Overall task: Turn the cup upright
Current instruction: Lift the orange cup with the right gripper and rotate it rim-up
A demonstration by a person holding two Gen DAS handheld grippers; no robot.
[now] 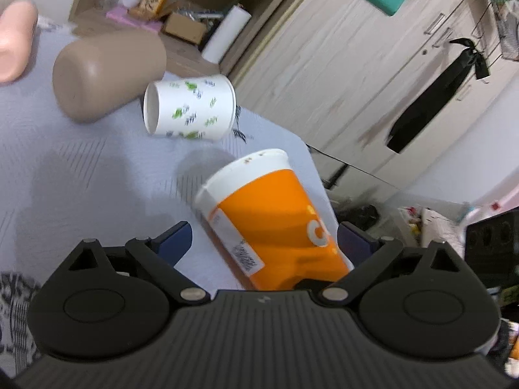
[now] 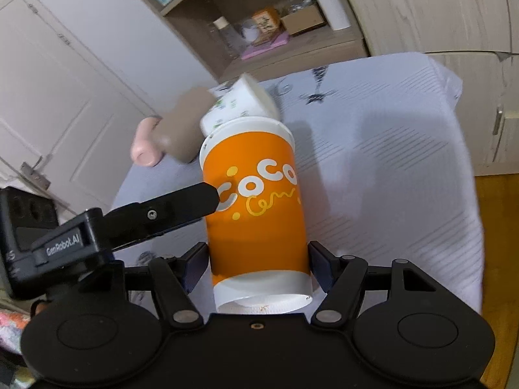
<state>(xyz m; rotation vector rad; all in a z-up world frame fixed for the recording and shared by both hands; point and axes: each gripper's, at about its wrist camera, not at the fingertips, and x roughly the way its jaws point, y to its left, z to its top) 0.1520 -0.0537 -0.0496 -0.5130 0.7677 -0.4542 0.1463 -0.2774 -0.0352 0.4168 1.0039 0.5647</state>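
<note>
Orange paper cup [image 2: 256, 207] with white "CoCo" lettering lies on its side between the fingers of my right hand-held gripper [image 2: 258, 264], which looks clamped on it. My left hand-held gripper [image 1: 264, 243] stands spread around it, one finger touching its side; beyond lie a leaf-printed white cup [image 1: 191, 110] and a brown cup [image 1: 107, 74] on the cloth-covered counter [image 1: 81, 178].

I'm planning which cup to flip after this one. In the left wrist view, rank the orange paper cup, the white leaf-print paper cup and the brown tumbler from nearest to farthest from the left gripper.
1. Orange paper cup: between the fingers of the left gripper, tilted.
2. White leaf-print paper cup: on its side, farther up, mouth facing left.
3. Brown tumbler: on its side, beyond it, upper left.
</note>
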